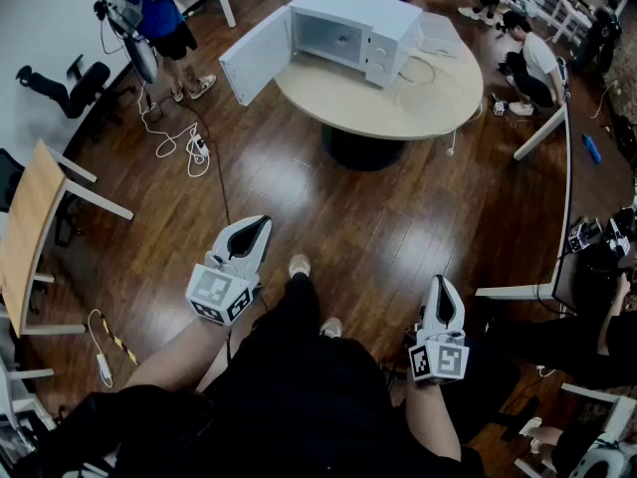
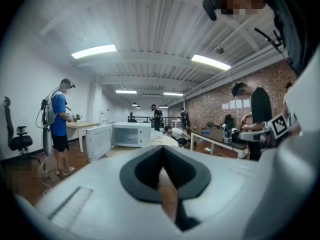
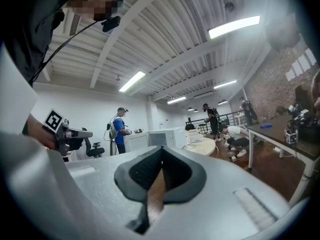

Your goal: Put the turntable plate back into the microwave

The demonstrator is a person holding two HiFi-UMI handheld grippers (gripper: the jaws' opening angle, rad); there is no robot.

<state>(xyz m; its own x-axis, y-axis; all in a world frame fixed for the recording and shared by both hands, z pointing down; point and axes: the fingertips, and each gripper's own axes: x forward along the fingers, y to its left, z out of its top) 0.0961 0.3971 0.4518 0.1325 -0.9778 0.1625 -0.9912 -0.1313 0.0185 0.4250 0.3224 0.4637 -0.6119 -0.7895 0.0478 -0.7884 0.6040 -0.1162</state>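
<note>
Head view: boxy white microwave (image 1: pixel 350 30) on rounded wooden table (image 1: pixel 423 100).

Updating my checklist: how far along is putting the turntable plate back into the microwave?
Done: the microwave on the round table has its door open. In hand: nothing; the left gripper and right gripper are both shut, empty, far from it. Left: the whole job; no plate shows.

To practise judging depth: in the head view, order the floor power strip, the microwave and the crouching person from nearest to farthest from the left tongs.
1. Power strip, on the floor ahead-left of the left tongs.
2. Microwave, on the round table.
3. Crouching person, beyond the table, far right.
</note>
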